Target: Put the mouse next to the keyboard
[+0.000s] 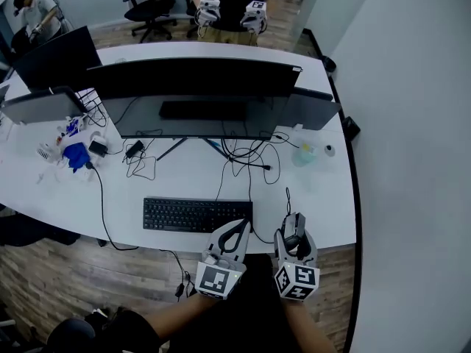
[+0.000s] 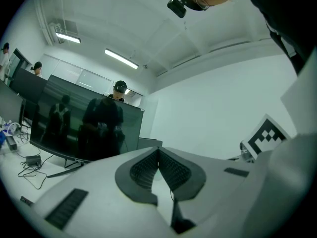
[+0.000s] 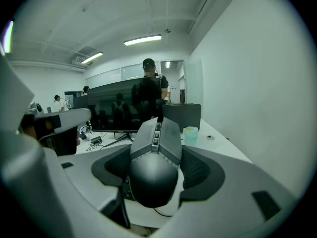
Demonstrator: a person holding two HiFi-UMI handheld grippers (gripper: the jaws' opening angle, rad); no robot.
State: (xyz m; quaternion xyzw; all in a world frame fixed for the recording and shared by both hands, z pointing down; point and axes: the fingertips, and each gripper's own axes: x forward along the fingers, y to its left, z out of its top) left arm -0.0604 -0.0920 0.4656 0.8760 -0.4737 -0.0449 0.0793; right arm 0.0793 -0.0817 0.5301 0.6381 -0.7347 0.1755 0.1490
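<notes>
A black keyboard (image 1: 193, 215) lies near the white desk's (image 1: 324, 197) front edge. A dark grey wired mouse (image 1: 295, 226) is held just right of it, over the desk's front edge, with my right gripper (image 1: 295, 234) shut on its sides. The right gripper view shows the mouse (image 3: 154, 155) filling the space between the ribbed pads (image 3: 197, 170), buttons pointing away toward the monitor. My left gripper (image 1: 241, 226) hovers at the keyboard's right end, shut with nothing in it. Its two tips (image 2: 158, 151) meet in the left gripper view.
A wide dark monitor (image 1: 195, 98) stands behind the keyboard, with tangled cables (image 1: 246, 157) under it. A pale cup (image 1: 303, 153) sits at the right, a blue object (image 1: 76, 154) and adapters at the left. Another person with grippers stands across the desk (image 1: 228, 9).
</notes>
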